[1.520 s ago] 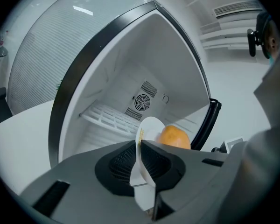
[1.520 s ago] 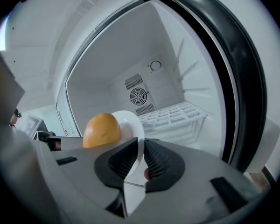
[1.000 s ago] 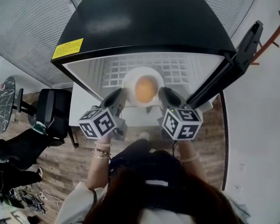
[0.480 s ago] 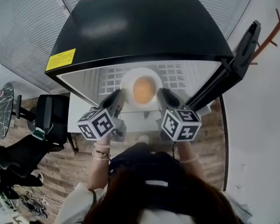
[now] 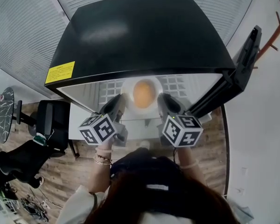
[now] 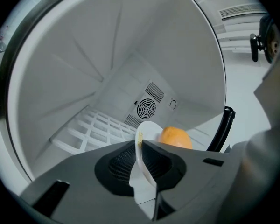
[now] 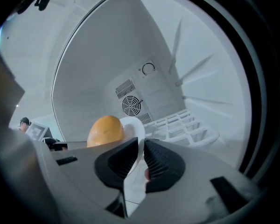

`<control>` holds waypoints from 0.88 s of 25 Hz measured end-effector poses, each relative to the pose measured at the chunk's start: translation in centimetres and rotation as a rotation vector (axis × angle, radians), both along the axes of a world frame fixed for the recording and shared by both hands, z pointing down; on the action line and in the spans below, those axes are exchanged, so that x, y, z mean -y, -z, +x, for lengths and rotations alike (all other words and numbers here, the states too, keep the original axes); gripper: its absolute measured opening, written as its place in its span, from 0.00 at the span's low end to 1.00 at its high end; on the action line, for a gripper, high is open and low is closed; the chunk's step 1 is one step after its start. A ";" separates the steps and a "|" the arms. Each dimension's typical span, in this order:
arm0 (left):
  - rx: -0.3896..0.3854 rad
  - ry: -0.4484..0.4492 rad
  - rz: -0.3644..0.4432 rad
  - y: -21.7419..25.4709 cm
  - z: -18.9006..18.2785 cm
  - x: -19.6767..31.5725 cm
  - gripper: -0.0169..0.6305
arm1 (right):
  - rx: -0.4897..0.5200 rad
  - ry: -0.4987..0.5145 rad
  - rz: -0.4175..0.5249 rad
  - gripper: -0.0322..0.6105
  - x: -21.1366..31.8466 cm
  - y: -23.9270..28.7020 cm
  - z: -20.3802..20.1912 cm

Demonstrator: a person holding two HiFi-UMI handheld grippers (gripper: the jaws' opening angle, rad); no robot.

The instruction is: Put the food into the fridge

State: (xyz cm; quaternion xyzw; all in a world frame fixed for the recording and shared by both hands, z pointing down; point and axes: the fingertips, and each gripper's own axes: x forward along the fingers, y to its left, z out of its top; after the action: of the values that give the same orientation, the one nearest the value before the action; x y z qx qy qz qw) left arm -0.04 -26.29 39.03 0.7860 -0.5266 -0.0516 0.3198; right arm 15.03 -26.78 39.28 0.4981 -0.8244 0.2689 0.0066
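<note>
At the fridge's mouth, the plate with the round orange food on it hangs between both grippers, over the front of the wire shelf. I cannot tell whether it already rests on the shelf.

The right gripper is clenched on the plate's rim at the side nearer the fridge's door. The left gripper has the opposite rim between its pads. Its jaws have just been opening a little, though the pads look to be touching the rim on both faces.

To do this step well, the plate should stay level, because the food lies loose and would probably roll if one side dipped. Both hands should go in together at the same pace. The plate should sit flat on the shelf bars before either grip lets go. Loosening the left side early would likely leave the right pinch alone to carry a tilting plate.

The fridge's top lip lies just over the grippers, so lifting is the cramped direction. The white side walls leave room on either hand. The back wall, with its round fan grille, is well behind the plate, so there is depth to push further in. The door stands wide at the fridge's right, clear of the right gripper. A straight pull back from the mouth looks unobstructed.
</note>
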 end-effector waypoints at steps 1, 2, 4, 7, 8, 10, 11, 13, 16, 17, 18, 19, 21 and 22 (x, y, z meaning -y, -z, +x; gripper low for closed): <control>0.002 0.000 0.001 0.0 0.0 0.1 0.10 | 0.002 -0.002 -0.001 0.11 0.0 0.0 0.0; 0.005 0.001 0.002 0.0 0.0 0.1 0.10 | 0.004 -0.004 -0.003 0.11 0.1 -0.1 0.0; 0.012 0.003 0.004 0.0 0.0 0.3 0.10 | 0.006 -0.004 -0.004 0.12 0.3 -0.1 0.0; 0.026 0.008 0.012 0.1 -0.1 0.6 0.10 | 0.003 -0.001 -0.004 0.12 0.6 0.0 -0.2; 0.029 0.009 0.014 0.1 -0.1 0.7 0.10 | 0.001 -0.001 -0.004 0.12 0.7 0.0 -0.2; 0.046 0.010 0.017 0.2 -0.2 0.8 0.10 | -0.004 -0.001 -0.005 0.12 0.8 0.0 -0.3; 0.066 0.010 0.018 0.2 -0.2 0.9 0.11 | -0.007 -0.002 -0.006 0.12 0.9 0.0 -0.3; 0.111 0.013 0.019 0.3 -0.1 1.1 0.11 | -0.017 -0.005 -0.009 0.12 1.0 0.1 -0.3; 0.142 0.020 0.022 0.3 0.0 1.3 0.11 | -0.039 -0.012 -0.012 0.12 1.2 0.1 -0.3; 0.146 0.022 0.023 0.4 0.1 1.4 0.12 | -0.043 -0.014 -0.014 0.12 1.3 0.0 -0.2; 0.152 0.024 0.024 0.4 0.1 1.5 0.12 | -0.047 -0.014 -0.017 0.12 1.4 0.0 -0.2; 0.163 0.027 0.024 0.5 0.1 1.5 0.12 | -0.049 -0.014 -0.021 0.13 1.4 -0.1 -0.3; 0.194 0.034 0.023 0.4 0.1 1.7 0.12 | -0.055 -0.016 -0.028 0.13 1.6 -0.1 -0.4; 0.209 0.037 0.023 0.4 0.1 1.8 0.12 | -0.058 -0.017 -0.031 0.13 1.7 -0.2 -0.4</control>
State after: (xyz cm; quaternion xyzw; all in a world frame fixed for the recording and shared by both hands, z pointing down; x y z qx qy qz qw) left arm 0.03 -28.07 38.58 0.7808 -0.5710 0.0186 0.2531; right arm 14.64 -28.46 39.43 0.5126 -0.8153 0.2670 0.0362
